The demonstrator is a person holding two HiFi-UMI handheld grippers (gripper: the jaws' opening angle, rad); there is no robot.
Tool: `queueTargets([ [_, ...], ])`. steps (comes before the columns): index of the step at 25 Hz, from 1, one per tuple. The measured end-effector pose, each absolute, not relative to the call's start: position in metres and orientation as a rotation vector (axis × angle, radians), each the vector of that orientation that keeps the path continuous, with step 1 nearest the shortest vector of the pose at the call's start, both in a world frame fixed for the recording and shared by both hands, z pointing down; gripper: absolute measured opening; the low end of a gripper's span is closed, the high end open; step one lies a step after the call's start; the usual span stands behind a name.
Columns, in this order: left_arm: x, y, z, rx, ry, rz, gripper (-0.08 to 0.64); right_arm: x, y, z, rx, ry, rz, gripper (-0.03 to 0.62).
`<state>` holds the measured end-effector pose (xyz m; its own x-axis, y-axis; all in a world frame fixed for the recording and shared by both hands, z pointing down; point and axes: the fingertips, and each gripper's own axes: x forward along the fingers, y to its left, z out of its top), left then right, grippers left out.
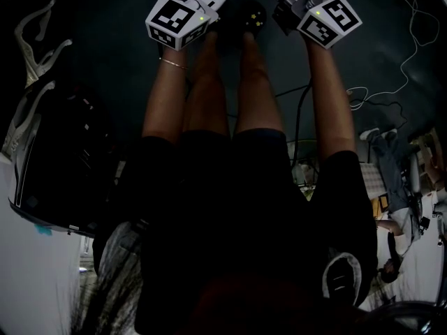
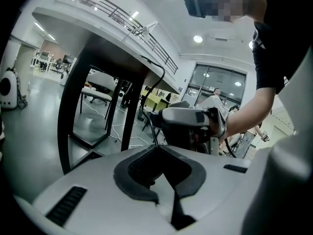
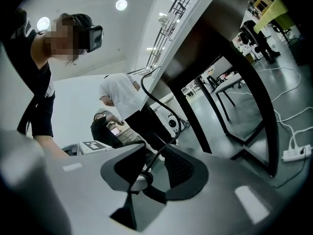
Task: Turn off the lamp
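As both arms (image 1: 323,96) stretch forward:
Left tongs (image 2: 157,148) closed, empty; right tongs (image 3: 152,153) apart, one cable (image 3: 168,109) between.

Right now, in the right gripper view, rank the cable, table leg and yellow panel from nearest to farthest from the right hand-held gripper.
1. Cable, between the hand-held gripper's jaws.
2. Table leg, right of centre.
3. Yellow panel, top right.

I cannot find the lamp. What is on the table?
The table shows only from below, so its top is hidden. A black cable hangs over its edge.
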<state>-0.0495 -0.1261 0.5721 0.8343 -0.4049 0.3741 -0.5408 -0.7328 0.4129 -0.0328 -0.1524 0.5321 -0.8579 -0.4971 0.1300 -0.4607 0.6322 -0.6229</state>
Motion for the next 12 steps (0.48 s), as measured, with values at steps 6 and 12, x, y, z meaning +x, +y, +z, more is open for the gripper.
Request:
queueTargets([
  [6, -0.044, -0.131, 0.587, 2.476, -0.69, 0.386, 0.023, -0.024, -0.159, 0.535, -0.873, 2.783, -1.033, 0.1],
  [12, -0.045, -0.141, 0.598, 2.463, -0.7, 0.386, 0.023, -0.02, -0.167, 0.533, -0.914, 2.787, -0.978, 0.075],
])
